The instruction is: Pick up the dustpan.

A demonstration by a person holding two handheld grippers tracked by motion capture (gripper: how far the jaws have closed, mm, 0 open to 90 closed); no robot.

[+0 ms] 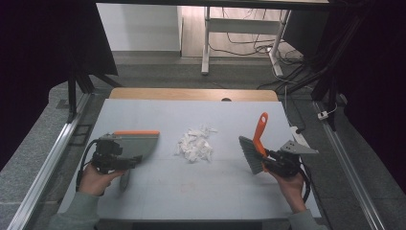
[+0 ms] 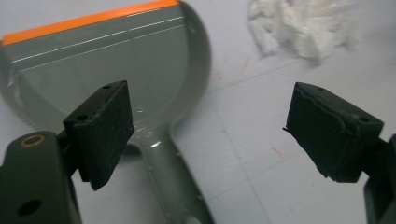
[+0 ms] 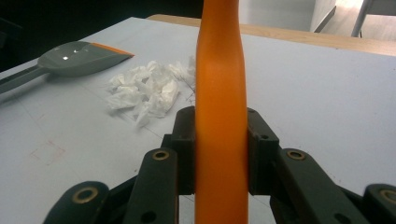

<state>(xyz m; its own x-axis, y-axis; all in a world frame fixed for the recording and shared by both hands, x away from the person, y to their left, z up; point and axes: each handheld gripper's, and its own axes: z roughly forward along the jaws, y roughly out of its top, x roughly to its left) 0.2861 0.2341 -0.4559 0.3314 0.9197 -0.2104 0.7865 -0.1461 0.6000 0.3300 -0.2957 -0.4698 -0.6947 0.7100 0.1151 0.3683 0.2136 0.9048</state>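
Observation:
A grey dustpan [image 1: 139, 143] with an orange lip lies flat at the table's left. My left gripper [image 1: 136, 161] hovers over its handle, open, and in the left gripper view [image 2: 210, 133] the handle [image 2: 173, 182] runs below the wide gap, close to the left pad [image 2: 105, 128], untouched. A pile of white paper scraps [image 1: 195, 143] [image 2: 299, 25] [image 3: 144, 91] sits mid-table. At the right, my right gripper [image 1: 268, 155] [image 3: 220, 149] is shut on the orange handle [image 3: 219, 93] of a brush whose grey bristles [image 1: 251, 153] point toward the pile. The dustpan [image 3: 74, 56] shows far left there.
The white table top [image 1: 191, 191] has a wooden strip [image 1: 191, 94] along its far edge. Metal rails [image 1: 52, 153] run along both sides. Beyond the table stand desk legs [image 1: 206, 43] and loose cables [image 1: 287, 52] on the floor.

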